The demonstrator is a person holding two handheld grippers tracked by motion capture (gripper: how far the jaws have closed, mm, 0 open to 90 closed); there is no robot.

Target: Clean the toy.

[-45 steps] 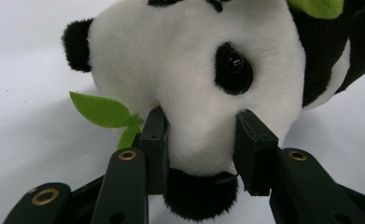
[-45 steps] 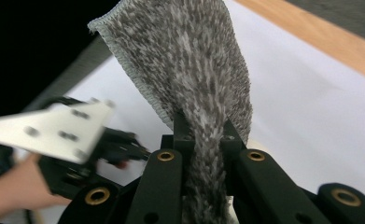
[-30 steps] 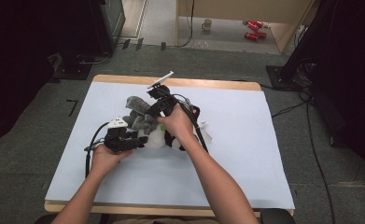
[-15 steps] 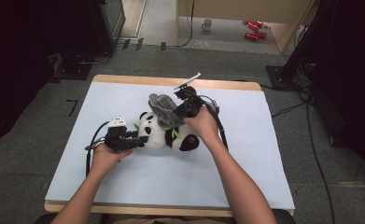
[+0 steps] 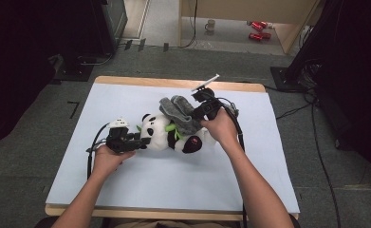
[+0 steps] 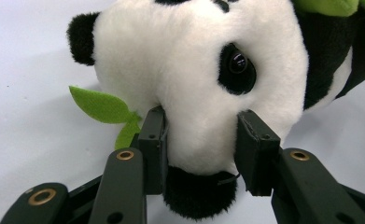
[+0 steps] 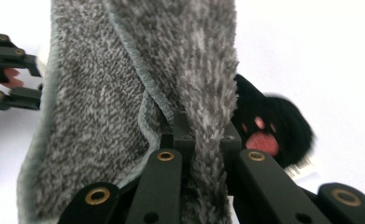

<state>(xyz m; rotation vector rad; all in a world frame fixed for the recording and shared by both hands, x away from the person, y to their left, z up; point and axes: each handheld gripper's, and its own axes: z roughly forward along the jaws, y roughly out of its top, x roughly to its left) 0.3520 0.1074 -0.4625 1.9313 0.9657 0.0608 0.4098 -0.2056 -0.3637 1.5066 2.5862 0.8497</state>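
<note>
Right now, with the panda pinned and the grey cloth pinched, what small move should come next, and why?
Probably draw the right gripper, shut on the grey cloth, a little further along the toy panda to keep wiping it. The left gripper clamps the panda's head, so the toy should stay put, and the cloth lies draped over its body.

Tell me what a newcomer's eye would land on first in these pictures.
First, the black-and-white plush panda lying on its side mid-table on the pale blue tabletop, its head pinched between the left gripper's black jaws. Next, the grey fluffy towel draped over the panda's body, a fold clamped in the right gripper. A green felt leaf pokes out beside the panda's head.
</note>
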